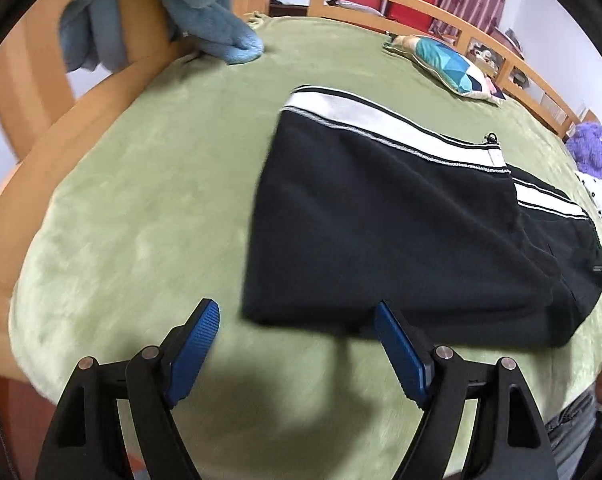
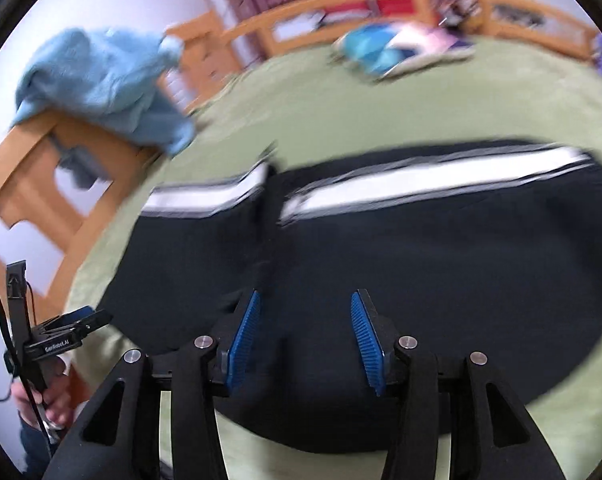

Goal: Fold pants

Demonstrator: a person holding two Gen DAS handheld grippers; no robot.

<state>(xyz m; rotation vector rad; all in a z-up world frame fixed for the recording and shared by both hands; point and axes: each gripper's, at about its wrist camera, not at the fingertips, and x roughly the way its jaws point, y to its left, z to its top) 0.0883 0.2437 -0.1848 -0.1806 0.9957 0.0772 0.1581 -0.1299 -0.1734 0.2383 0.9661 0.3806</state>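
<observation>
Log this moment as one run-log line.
task: fold pants | pants: folded over, flat on green blanket | left gripper: open, empty | right gripper: open, empty, over pants

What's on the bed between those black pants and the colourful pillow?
Nothing: only bare green blanket separates the pants from the pillow, clearest in the left wrist view.

Bright even light, fisheye warp, motion blur
</observation>
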